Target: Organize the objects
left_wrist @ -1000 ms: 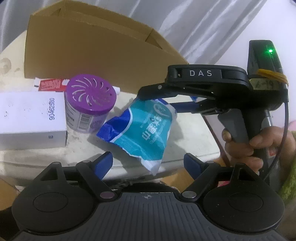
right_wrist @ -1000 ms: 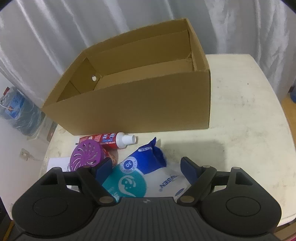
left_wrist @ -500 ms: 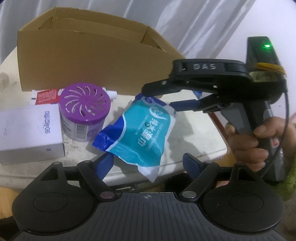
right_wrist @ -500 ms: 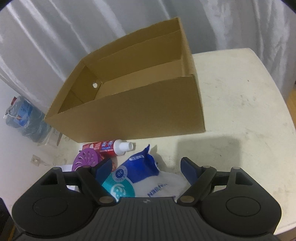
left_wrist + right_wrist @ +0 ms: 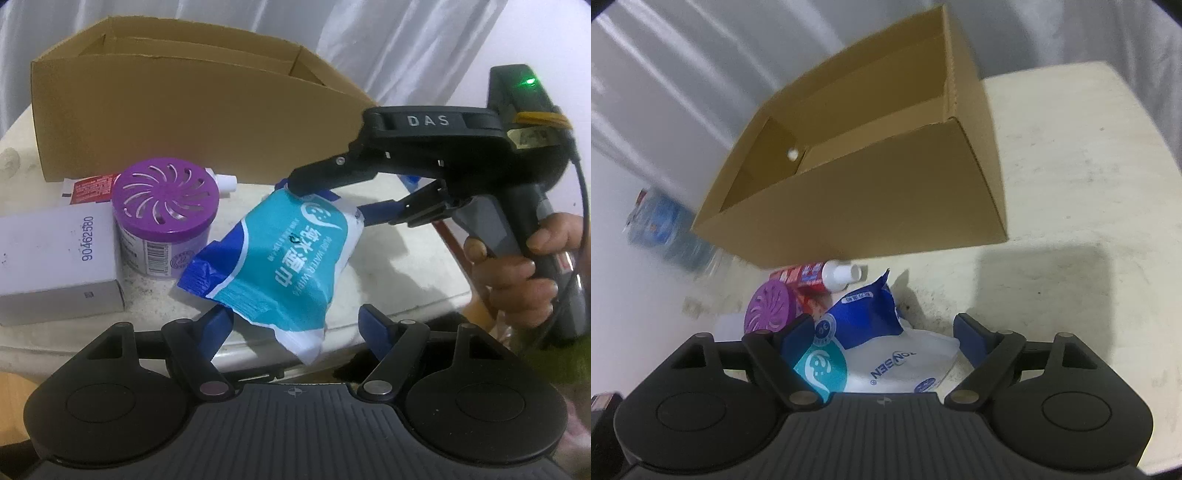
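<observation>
A teal and blue pack of wet wipes (image 5: 284, 266) lies on the white table, its near end over the front edge. My right gripper (image 5: 886, 338) is open with its fingers on either side of the pack's (image 5: 871, 350) far end; in the left wrist view it (image 5: 325, 199) reaches in from the right. My left gripper (image 5: 295, 325) is open and empty just in front of the pack. An open, empty cardboard box (image 5: 871, 158) stands behind. A purple-lidded air freshener (image 5: 166, 218), a red and white tube (image 5: 92, 186) and a white carton (image 5: 55, 258) lie left of the pack.
The table's front edge (image 5: 110, 347) runs just ahead of my left gripper. The table (image 5: 1089, 177) stretches bare to the right of the box. A water jug (image 5: 661, 225) stands on the floor at the far left. A grey curtain hangs behind.
The right gripper has tilted and shifted left around the pack, so the box now looks slanted. The left gripper has drifted slightly. The pack stays on the table.
</observation>
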`<state>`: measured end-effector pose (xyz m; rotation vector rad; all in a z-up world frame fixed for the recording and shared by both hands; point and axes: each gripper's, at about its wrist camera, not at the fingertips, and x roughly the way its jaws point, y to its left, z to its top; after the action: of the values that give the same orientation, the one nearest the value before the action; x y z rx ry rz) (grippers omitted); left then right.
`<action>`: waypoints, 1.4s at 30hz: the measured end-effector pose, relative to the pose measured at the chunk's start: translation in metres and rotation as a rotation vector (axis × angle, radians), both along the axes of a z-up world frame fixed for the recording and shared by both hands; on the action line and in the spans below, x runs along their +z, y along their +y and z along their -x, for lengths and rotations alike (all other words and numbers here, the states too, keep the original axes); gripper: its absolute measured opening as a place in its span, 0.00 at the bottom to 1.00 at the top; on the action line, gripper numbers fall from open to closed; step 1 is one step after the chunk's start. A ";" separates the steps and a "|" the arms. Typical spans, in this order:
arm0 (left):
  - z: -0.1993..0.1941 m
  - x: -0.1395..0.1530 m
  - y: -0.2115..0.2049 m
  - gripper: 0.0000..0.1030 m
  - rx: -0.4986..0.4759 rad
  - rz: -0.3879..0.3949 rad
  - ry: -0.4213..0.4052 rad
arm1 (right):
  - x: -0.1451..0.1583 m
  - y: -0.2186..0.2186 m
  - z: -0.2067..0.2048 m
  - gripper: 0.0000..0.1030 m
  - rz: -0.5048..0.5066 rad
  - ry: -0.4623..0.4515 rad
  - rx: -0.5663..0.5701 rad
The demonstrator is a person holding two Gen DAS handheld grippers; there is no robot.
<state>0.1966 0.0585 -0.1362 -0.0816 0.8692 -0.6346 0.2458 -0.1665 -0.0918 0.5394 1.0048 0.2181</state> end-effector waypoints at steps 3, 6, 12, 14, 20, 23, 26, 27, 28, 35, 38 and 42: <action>-0.013 0.003 -0.001 0.74 0.012 -0.024 0.052 | -0.007 -0.007 -0.015 0.85 -0.074 0.089 0.037; -0.030 0.009 -0.005 0.76 0.062 -0.036 0.140 | -0.007 -0.009 -0.027 0.85 -0.093 0.172 0.029; -0.033 0.011 -0.018 0.77 0.086 -0.092 0.125 | -0.005 -0.011 -0.021 0.85 -0.077 0.098 0.035; -0.025 0.005 -0.021 0.78 0.114 -0.073 0.080 | -0.008 -0.010 -0.015 0.85 -0.062 0.036 0.058; 0.004 -0.007 -0.043 0.77 0.173 -0.135 -0.050 | -0.012 -0.007 0.015 0.86 -0.056 -0.070 0.015; 0.015 -0.004 -0.055 0.75 0.163 -0.158 -0.069 | -0.009 0.000 0.021 0.83 -0.048 -0.067 0.016; 0.020 -0.004 -0.070 0.77 0.159 -0.180 -0.091 | -0.004 -0.001 0.024 0.80 -0.015 -0.092 0.011; 0.020 -0.004 -0.074 0.76 0.157 -0.179 -0.093 | -0.003 -0.002 0.025 0.79 -0.010 -0.093 0.004; 0.021 -0.003 -0.075 0.76 0.158 -0.172 -0.090 | -0.002 -0.004 0.027 0.78 -0.008 -0.091 -0.001; 0.020 -0.002 -0.080 0.76 0.141 -0.115 -0.088 | 0.009 -0.015 0.041 0.76 0.030 -0.078 0.009; 0.017 -0.004 -0.090 0.76 0.120 -0.111 -0.101 | 0.013 -0.016 0.046 0.76 0.063 -0.101 -0.002; 0.020 -0.001 -0.088 0.76 0.095 -0.133 -0.116 | 0.014 -0.017 0.049 0.77 0.082 -0.117 -0.010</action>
<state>0.1762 -0.0296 -0.1372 0.0335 0.7883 -0.4868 0.1963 -0.1835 -0.0781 0.4516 0.8936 0.1960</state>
